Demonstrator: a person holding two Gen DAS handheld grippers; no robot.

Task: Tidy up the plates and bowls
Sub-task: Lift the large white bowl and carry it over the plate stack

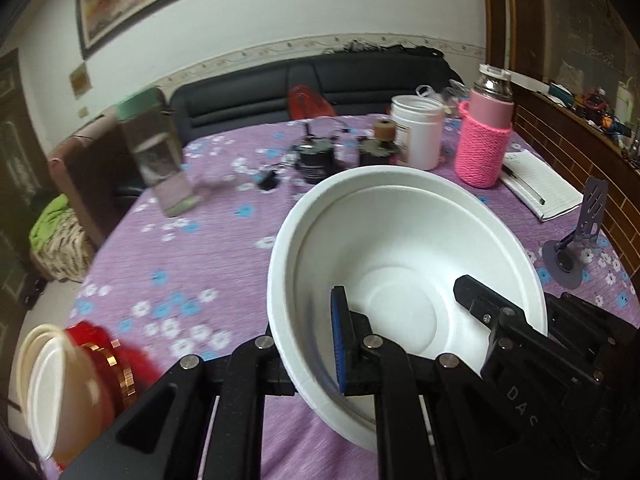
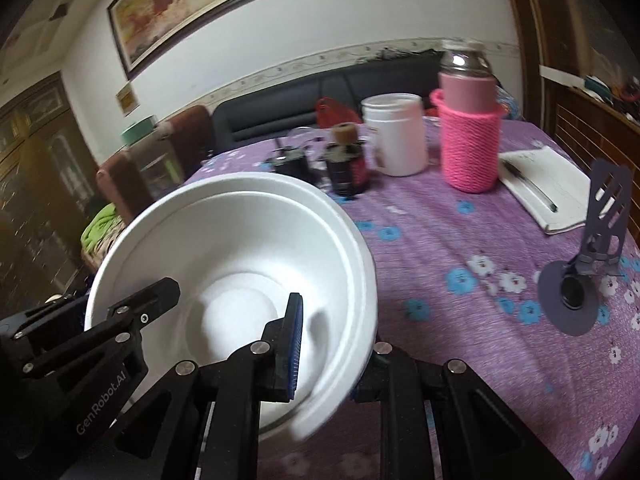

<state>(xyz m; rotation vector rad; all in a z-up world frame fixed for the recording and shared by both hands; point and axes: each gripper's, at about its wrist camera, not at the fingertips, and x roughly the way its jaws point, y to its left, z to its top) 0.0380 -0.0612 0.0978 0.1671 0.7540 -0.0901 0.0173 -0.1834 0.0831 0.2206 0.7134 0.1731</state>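
A white foam bowl [image 1: 404, 240] hangs tilted above the purple flowered tablecloth [image 1: 180, 272], held from two sides. My left gripper [image 1: 308, 340] is shut on its left wall, the blue pad inside and the other finger under the rim outside. In the right wrist view the same bowl [image 2: 240, 240] fills the left half, and my right gripper [image 2: 336, 332] is shut on its right wall in the same way. Each view shows the other gripper's black finger inside the bowl: the right gripper's finger [image 1: 476, 296] and the left gripper's finger [image 2: 156, 292].
Behind the bowl stand a pink-sleeved flask [image 1: 484, 136], a white jar [image 1: 416, 132], small dark objects [image 1: 316, 160], a notebook with a pen [image 1: 536, 184] and a purple stand [image 1: 580, 240]. A clear green-lidded container [image 1: 156, 152] stands left. A blurred pale round object [image 1: 44, 380] beside something red lies near left.
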